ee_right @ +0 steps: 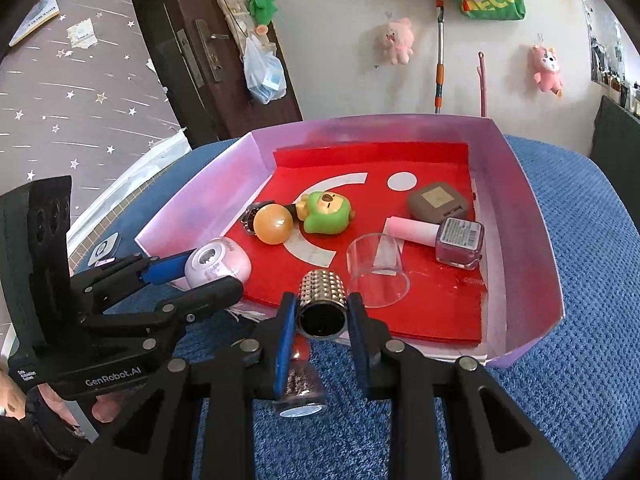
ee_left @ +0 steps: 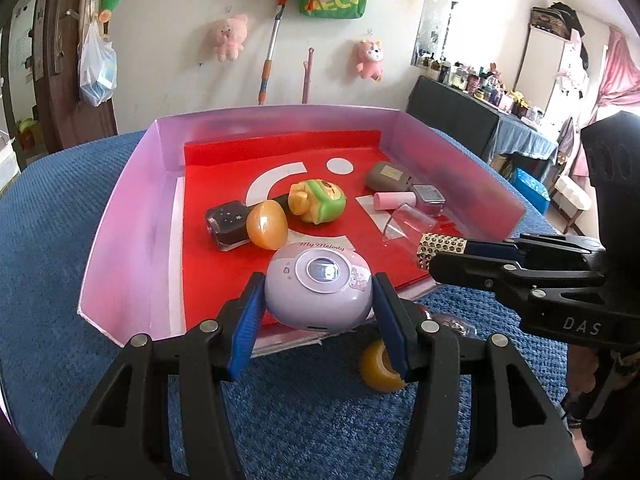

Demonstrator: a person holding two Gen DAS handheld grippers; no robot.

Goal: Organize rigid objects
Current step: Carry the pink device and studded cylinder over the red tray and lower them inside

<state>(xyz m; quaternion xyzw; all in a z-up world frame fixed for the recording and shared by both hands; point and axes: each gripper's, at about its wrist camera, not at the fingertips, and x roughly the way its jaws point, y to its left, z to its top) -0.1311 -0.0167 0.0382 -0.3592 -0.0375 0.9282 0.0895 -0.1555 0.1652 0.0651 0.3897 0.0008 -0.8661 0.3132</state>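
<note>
A: Where were both loads then?

B: The left gripper (ee_left: 318,300) was clenched on the lilac oval plastic case (ee_left: 319,288), at the near edge of the pink-walled, red-floored cardboard tray (ee_left: 132,216). The right gripper (ee_right: 322,316) pinched the gold studded metal cylinder (ee_right: 323,304) above the near edge too.

A: Best way to set them down?

B: Probably lower each onto bare red floor, clear of the clear plastic cup (ee_right: 378,276), then release.

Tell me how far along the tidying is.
Mostly done: green bear toy, orange ball and clear cup lie in the pink tray. Left gripper holds a lilac oval case, right gripper a studded gold cap. Amber ball remains outside.
</note>
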